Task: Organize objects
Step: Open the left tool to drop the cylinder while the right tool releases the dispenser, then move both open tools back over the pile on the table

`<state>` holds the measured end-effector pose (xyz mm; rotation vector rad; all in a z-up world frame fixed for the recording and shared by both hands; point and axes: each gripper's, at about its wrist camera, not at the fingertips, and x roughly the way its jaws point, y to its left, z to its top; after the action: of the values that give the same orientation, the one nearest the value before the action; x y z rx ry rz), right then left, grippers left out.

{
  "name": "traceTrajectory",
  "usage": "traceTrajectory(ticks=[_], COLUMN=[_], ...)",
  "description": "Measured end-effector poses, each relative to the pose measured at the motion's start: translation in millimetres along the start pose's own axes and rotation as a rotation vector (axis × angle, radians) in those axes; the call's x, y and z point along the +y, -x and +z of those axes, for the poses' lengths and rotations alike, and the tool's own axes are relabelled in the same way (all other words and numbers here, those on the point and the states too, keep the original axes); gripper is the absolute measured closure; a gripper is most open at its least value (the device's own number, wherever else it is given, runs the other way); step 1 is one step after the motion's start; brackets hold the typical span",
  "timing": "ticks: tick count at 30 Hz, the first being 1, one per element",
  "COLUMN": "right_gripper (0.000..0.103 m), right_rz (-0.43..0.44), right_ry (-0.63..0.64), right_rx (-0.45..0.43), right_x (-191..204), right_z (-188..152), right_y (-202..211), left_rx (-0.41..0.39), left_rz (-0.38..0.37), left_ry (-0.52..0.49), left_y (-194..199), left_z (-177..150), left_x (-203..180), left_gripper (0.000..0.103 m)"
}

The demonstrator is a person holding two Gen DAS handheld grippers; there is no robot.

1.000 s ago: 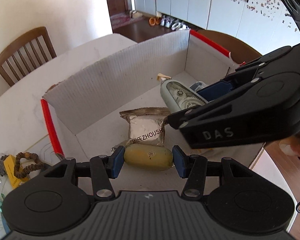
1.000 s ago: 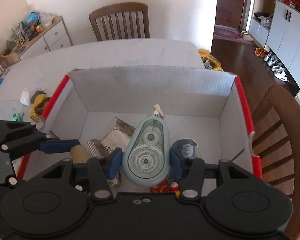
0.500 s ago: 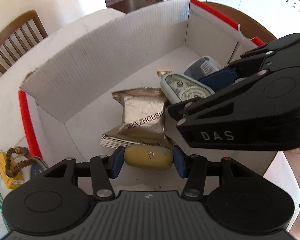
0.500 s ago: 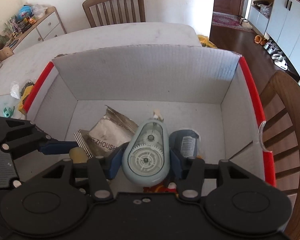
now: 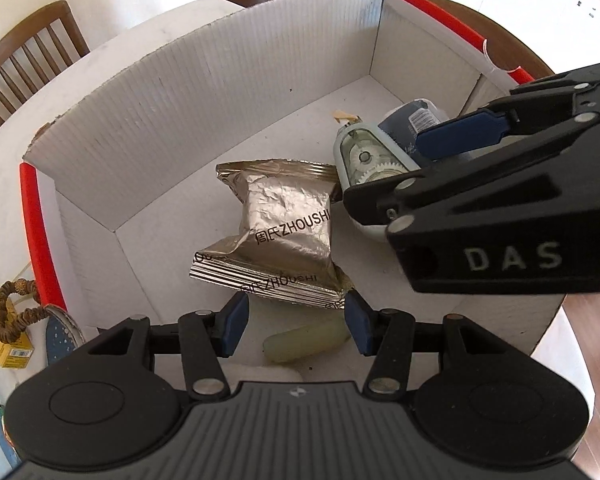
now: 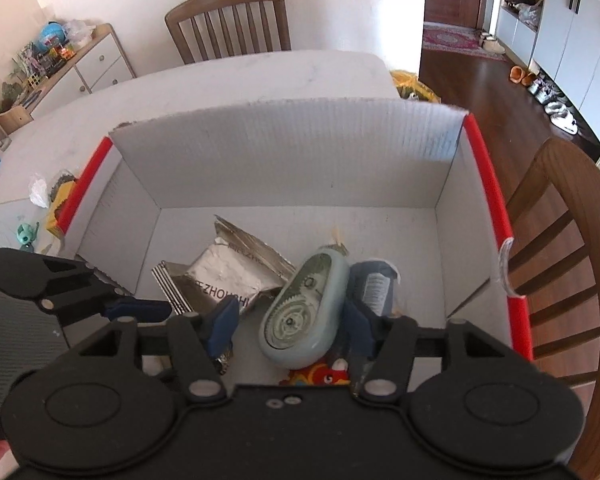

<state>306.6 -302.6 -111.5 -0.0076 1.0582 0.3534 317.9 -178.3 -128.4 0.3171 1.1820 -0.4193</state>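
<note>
A white cardboard box (image 5: 180, 80) with red edges holds everything. My left gripper (image 5: 296, 326) hangs open just above the box floor. A pale yellow oblong piece (image 5: 306, 342) lies loose under it, touching neither pad. Beyond it lie two silver foil packets (image 5: 288, 220). My right gripper (image 6: 290, 330) is opening its jaws. The pale blue tape dispenser (image 6: 304, 316) stands tilted between them, free of the left pad and leaning toward the right one. In the left wrist view, one of the right gripper's blue fingers (image 5: 460, 132) lies past the dispenser (image 5: 368, 160).
A dark blue pouch (image 6: 372, 288) and a red-and-yellow toy (image 6: 320, 376) sit by the dispenser. Outside the box on the table, to its left, are a yellow carton with a brown cord (image 5: 8, 320) and a teal figure (image 6: 28, 234). Wooden chairs (image 6: 560, 260) stand around the table.
The left gripper sank into the box and the yellow piece dropped out of its jaws onto the floor. The right jaws widened and the dispenser tipped over to the right.
</note>
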Motion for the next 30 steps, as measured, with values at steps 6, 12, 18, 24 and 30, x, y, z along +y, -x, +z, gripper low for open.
traceTrajectory(ticks=[6,12,18,24,30], right_gripper=[0.043,0.041,0.041,0.040,0.030], right_rz=[0.009,0.018,0.029,0.058,0.060], right_ry=[-0.013,-0.009,-0.008,-0.013,-0.010], right_rx=[-0.023,-0.049,-0.084,-0.143,-0.199], right_x=[-2.1,0.4,6.3,16.2,30.3], right_z=[2.5,0.8,-2.4,-6.4,-13.4], right_y=[15.8,31.5,51.3,78.8,101.3], left_rx=[-0.031,-0.088,-0.158,-0.233,-0.292], left_rz=[-0.003,-0.018,-0.024,-0.068,-0.087], left_ry=[0.017,0.030,0.024,0.055,0.083], left_y=[9.5,27.6,48.1,71.6,97.5], left_z=[-4.5,-11.2,-17.1,-25.8,-39.9], left_x=[3.3,4.2,2.4,7.0,16.8], left_gripper=[0.046,0.046,0.046,0.046,0.046])
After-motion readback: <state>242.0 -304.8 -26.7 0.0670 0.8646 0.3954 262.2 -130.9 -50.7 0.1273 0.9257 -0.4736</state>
